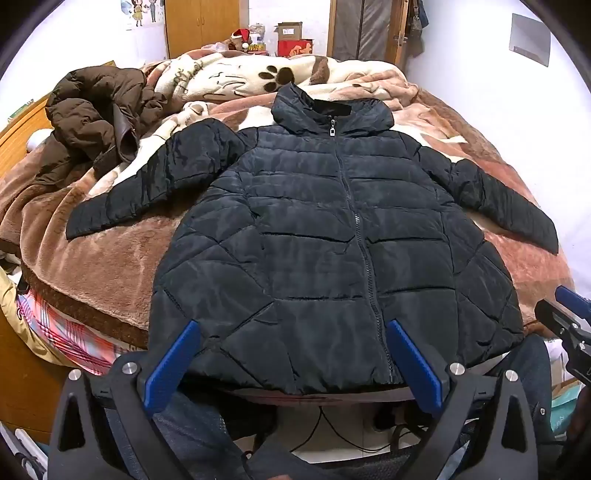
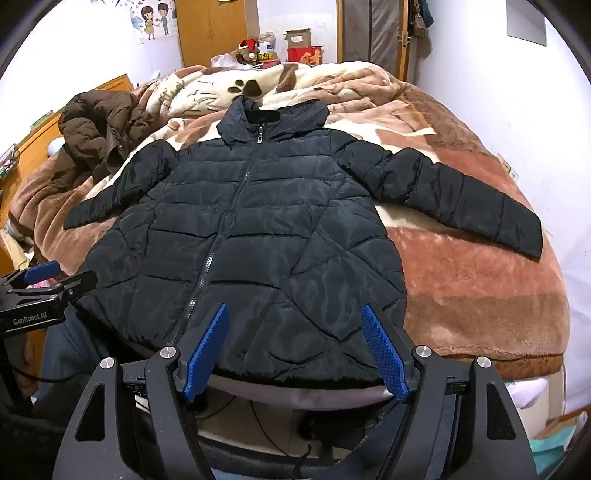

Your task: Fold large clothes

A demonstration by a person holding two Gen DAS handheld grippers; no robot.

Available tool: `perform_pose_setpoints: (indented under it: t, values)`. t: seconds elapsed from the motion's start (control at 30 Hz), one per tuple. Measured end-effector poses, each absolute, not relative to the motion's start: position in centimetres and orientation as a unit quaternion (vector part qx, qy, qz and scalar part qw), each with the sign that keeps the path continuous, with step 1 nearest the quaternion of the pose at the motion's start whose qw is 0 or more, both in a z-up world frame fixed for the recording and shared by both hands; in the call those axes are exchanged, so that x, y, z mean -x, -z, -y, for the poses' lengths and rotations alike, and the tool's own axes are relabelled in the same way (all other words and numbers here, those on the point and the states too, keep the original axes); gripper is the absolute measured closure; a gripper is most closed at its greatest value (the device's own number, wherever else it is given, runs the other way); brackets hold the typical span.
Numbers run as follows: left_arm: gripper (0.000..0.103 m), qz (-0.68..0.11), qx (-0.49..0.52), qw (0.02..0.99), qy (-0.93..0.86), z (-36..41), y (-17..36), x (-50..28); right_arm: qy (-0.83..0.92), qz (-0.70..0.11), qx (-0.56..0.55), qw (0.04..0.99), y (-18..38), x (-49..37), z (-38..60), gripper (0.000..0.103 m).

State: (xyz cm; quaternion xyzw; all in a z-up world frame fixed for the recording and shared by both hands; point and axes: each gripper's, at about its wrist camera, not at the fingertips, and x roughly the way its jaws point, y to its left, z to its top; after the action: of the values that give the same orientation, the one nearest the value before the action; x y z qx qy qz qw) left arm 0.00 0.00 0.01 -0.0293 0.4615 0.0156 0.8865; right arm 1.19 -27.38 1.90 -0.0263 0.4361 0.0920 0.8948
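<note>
A red box [image 1: 294,47] and an open cardboard box [image 1: 289,30] stand beyond the bed; their contents are hidden. The black puffer jacket [image 1: 332,236] lies flat, zipped, sleeves spread, on the plush blanket [image 1: 92,266], its hem at the near edge. A brown coat [image 1: 96,118] is heaped far left. Left gripper [image 1: 293,360] and right gripper [image 2: 295,350] hover spread, empty, above the hem.

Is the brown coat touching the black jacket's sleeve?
Apart. The left wrist view shows blanket between the brown coat and the black jacket.
</note>
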Motion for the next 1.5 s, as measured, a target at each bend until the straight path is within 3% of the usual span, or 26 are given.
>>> perform_pose_setpoints:
  t: [1.5]
  values:
    - [0.001,-0.463,0.031,0.886,-0.015,0.51,0.19,-0.24,-0.089,-0.438,0.031,0.894,-1.70,-1.40,27.22,0.029]
